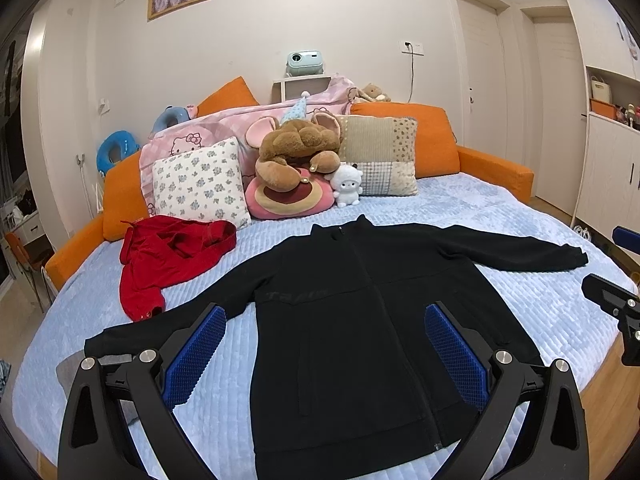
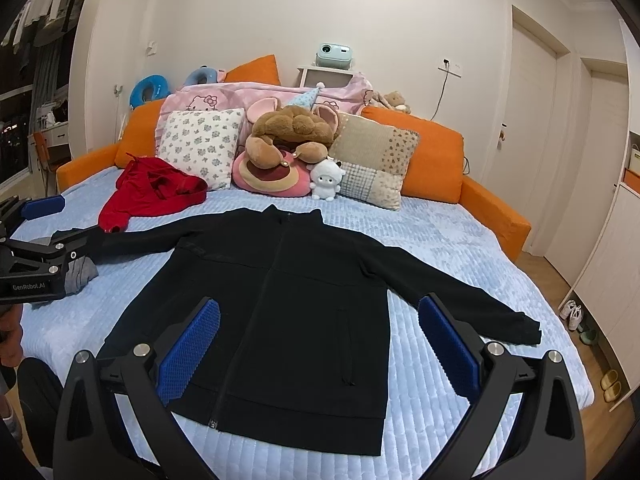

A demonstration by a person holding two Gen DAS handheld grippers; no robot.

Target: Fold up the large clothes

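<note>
A black zip jacket (image 1: 352, 332) lies flat, front up, on the light blue bed (image 1: 500, 216), both sleeves spread out sideways. It also shows in the right wrist view (image 2: 292, 312). My left gripper (image 1: 325, 320) is open and empty, hovering above the jacket's body near its lower left. My right gripper (image 2: 320, 312) is open and empty, above the jacket's lower right part. The right gripper shows at the edge of the left wrist view (image 1: 616, 304); the left one shows in the right wrist view (image 2: 40, 232).
A crumpled red garment (image 1: 168, 256) lies at the jacket's upper left. Pillows (image 1: 200, 180) and plush toys (image 1: 296, 160) line the orange headboard (image 1: 432, 140). A grey item (image 2: 80, 272) lies by the left sleeve. Shoes (image 2: 572, 312) sit on the floor at right.
</note>
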